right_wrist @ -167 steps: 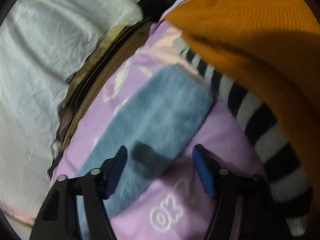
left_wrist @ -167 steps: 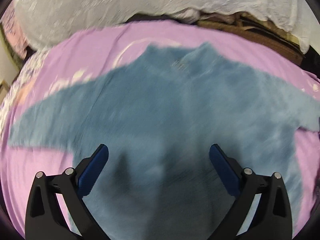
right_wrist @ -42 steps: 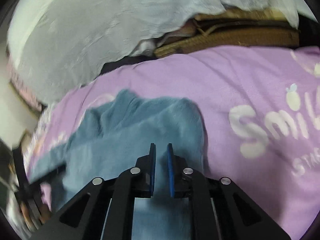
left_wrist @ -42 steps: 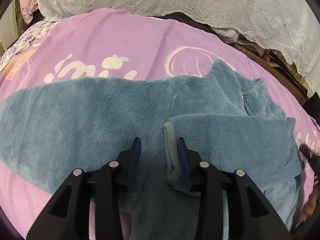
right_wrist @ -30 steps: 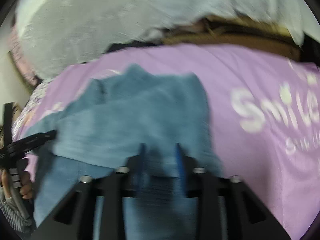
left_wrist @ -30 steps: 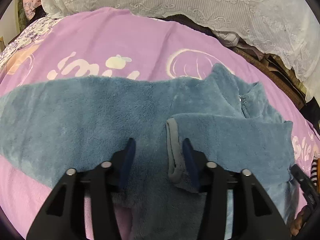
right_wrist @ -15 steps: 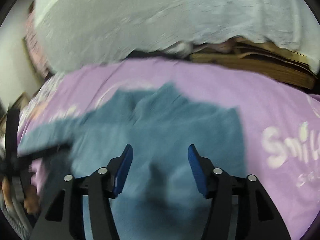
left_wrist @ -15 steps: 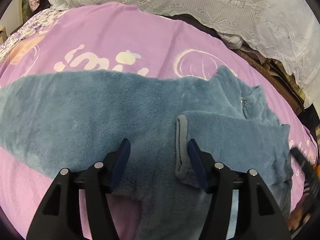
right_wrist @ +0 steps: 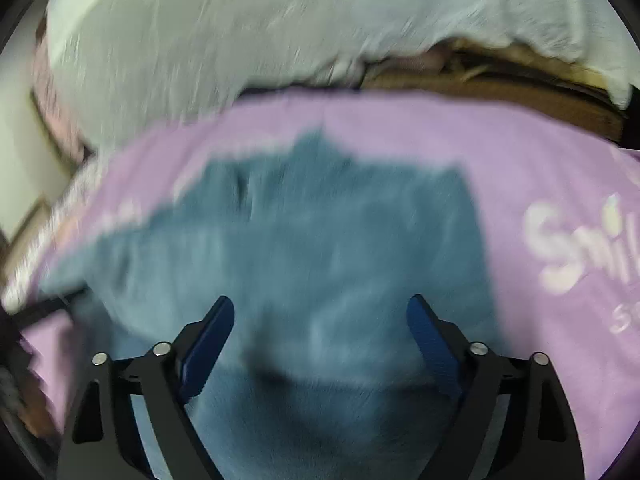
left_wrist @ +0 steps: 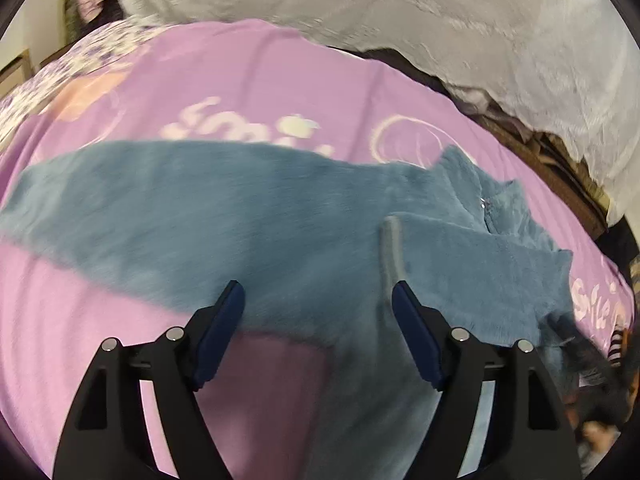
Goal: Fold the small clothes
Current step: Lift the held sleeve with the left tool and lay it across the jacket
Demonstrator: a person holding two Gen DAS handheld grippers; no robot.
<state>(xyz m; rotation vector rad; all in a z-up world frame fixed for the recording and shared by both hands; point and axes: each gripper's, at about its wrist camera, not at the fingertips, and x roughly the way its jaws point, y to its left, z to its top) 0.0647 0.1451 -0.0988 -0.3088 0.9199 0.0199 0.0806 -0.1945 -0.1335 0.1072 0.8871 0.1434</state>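
My right camera smears everything: the blue fleece top (right_wrist: 328, 248) has no crisp edge, and the print on the purple blanket (right_wrist: 560, 184) runs off the right rim. From my left camera, the top's hem drops below the frame, and something striped (left_wrist: 618, 344) at the right edge may be clothing.

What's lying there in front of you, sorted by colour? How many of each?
Blue: 1, the fleece top
Purple: 1, the printed blanket under it
White: 1, the lacy cover behind
Black with blue pads: 2, the left tool and right tool, both open
Total: 5
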